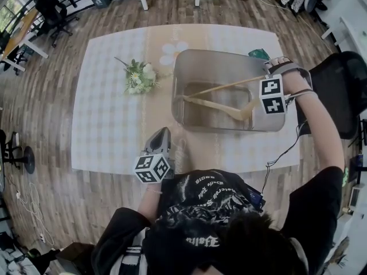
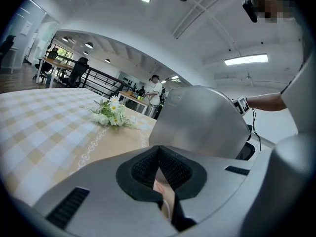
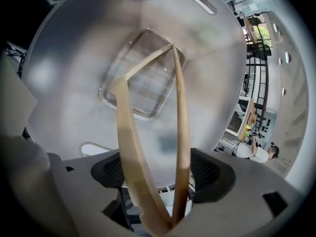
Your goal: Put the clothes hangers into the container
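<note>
Left gripper (image 1: 161,133): jaws closed together and empty. It hangs over the near edge of the tabletop (image 1: 109,125), about midway along it, nosing toward the far edge and well apart from the task's things.

Right gripper (image 3: 160,171): jaws apart, over the container's right end, near the right edge of the tabletop, and pointing steeply down into it. The two arms of the hanger run up between the pads. The right gripper view suggests the pads stand beside the wood and do not clamp it.

Hanger (image 1: 212,103): pale wood and the only one in sight. It lies inside the container, its arms spreading from the right gripper toward the left wall, and the far end appears to rest on the floor of the container.

Container (image 1: 178,85): a shallow metal tray with rounded corners, on the right half of the tabletop. It holds nothing but the hanger.

Flowers (image 1: 137,78): a small white-and-green bunch, left of the container, toward the far edge.

Green item (image 1: 259,53): at the container's far right corner; what it is cannot be told.

Status: the one visible hanger is judged to be in place. No other hanger shows on the tabletop, so only drawing the right gripper clear seems to be left.
</note>
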`<state>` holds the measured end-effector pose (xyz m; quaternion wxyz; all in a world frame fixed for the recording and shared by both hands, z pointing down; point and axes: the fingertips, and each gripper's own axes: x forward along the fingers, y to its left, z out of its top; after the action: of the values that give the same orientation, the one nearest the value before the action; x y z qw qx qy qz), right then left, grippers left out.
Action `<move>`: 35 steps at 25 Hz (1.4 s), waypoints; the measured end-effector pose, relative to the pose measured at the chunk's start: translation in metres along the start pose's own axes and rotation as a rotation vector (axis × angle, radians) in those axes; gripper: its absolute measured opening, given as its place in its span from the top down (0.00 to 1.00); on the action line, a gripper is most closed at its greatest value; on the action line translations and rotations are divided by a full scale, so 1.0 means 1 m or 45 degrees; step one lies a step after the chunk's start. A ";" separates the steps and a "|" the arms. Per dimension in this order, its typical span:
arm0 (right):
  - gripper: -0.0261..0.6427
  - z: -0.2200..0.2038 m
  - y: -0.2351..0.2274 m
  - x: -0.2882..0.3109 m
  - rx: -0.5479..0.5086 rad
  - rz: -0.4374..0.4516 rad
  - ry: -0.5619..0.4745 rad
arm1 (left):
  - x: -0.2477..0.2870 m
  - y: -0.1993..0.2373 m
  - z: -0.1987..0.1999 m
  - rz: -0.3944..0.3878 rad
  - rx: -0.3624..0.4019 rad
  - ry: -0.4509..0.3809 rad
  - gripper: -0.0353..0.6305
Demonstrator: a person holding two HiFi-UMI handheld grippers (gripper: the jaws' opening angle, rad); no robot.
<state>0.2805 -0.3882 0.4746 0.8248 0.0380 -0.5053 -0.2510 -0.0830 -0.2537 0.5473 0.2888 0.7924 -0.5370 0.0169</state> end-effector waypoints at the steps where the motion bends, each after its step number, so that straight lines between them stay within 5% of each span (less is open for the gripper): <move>1: 0.39 0.001 0.002 -0.001 0.020 0.008 -0.012 | -0.002 0.000 0.000 -0.003 -0.005 -0.004 0.92; 16: 0.15 -0.010 -0.003 -0.018 0.346 -0.078 -0.172 | -0.011 -0.007 -0.003 -0.026 0.013 -0.013 0.92; 26: 0.12 -0.017 -0.001 -0.080 0.814 -0.206 -0.589 | -0.014 -0.027 -0.003 -0.092 0.074 -0.007 0.92; 35: 0.18 -0.016 0.012 -0.148 1.239 -0.447 -1.029 | -0.012 -0.063 0.000 -0.238 0.186 0.009 0.92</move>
<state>0.2445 -0.3135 0.3499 0.4053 0.3913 -0.8176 -0.1191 -0.0341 -0.2276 0.5153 0.2327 0.8579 -0.4570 0.0318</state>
